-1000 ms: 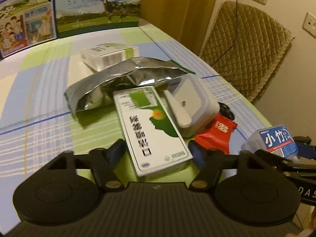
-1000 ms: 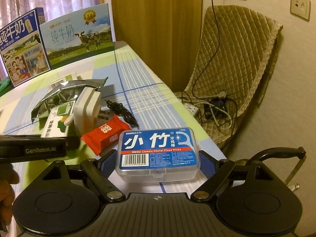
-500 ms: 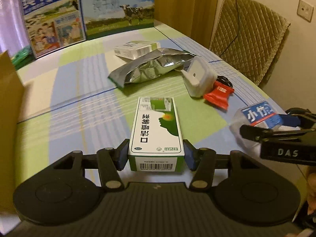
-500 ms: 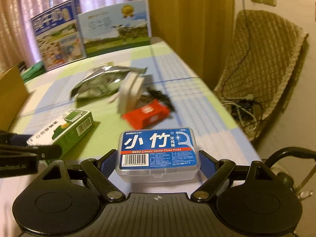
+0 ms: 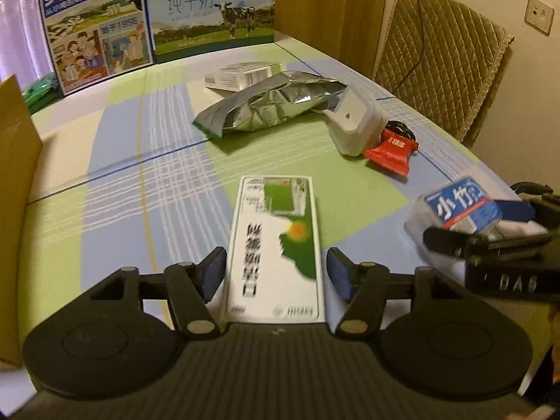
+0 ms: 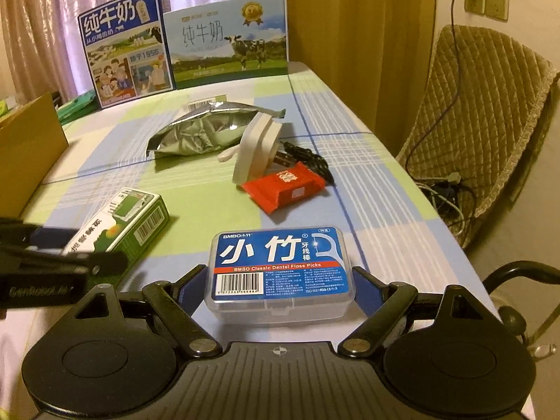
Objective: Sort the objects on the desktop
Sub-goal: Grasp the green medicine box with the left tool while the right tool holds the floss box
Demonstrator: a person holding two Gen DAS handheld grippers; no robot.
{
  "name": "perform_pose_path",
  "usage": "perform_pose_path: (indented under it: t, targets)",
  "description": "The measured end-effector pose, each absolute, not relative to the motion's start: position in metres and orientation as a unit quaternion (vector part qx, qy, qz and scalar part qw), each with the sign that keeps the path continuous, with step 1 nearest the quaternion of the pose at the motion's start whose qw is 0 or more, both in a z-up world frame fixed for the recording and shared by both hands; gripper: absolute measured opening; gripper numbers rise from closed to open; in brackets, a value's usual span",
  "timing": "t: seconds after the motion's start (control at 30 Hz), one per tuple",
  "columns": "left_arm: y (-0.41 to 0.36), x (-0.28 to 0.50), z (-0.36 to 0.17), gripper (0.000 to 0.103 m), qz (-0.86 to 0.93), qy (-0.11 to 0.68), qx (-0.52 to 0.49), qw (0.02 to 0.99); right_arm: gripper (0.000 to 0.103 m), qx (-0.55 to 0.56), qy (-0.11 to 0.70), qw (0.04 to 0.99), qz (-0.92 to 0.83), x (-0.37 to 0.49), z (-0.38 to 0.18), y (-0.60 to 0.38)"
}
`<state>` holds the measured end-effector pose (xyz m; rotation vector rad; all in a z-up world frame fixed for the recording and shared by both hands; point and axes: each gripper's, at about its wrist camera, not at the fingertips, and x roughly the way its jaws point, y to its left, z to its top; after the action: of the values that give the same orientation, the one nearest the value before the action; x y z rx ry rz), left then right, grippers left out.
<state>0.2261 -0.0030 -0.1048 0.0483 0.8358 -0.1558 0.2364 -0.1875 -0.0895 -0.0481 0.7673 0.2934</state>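
1. Left claw (image 5: 274, 262) is spread, its pads standing just clear of both long sides of the green medicine box (image 5: 276, 245), which lies flat on the desk (image 5: 115, 161) at the near left.
2. Right claw (image 6: 280, 271) pinches the floss-pick case (image 6: 280, 269) by its 2 short ends; the left view shows the case lifted off the desk, tilted, at the near right.
3. Progress looks early. 2 items are in hand or just set down, and neither has reached the cardboard box (image 5: 14, 175) at the left edge, probably the bin.
4. Left to sort, clustered at the far right: the foil pouch (image 5: 269, 108), the white carton (image 5: 241, 75) behind it, the white plug adapter (image 5: 353, 126), the black cable (image 6: 308, 157) and the red sweet packet (image 5: 392, 150).
5. Against 0.5 s ago, the left pads were pressed on the green box and are now apart from it. The box reads blurred, so I judge this a release in progress.
6. The right claw's hold on the case matches both earlier frames.
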Motion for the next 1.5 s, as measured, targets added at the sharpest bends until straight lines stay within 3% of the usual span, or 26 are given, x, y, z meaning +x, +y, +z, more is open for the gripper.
perform_pose_path:
  t: [0.3, 1.5]
  targets:
    - [-0.005, 0.244, -0.115, 0.051, -0.071, 0.424, 0.019, 0.903, 0.083, -0.023, 0.375, 0.916, 0.140, 0.240, -0.093, -0.185]
    - [-0.003, 0.246, -0.115, 0.051, -0.067, 0.421, 0.019, 0.905, 0.084, -0.031, 0.382, 0.914, 0.135, 0.251, -0.101, -0.177]
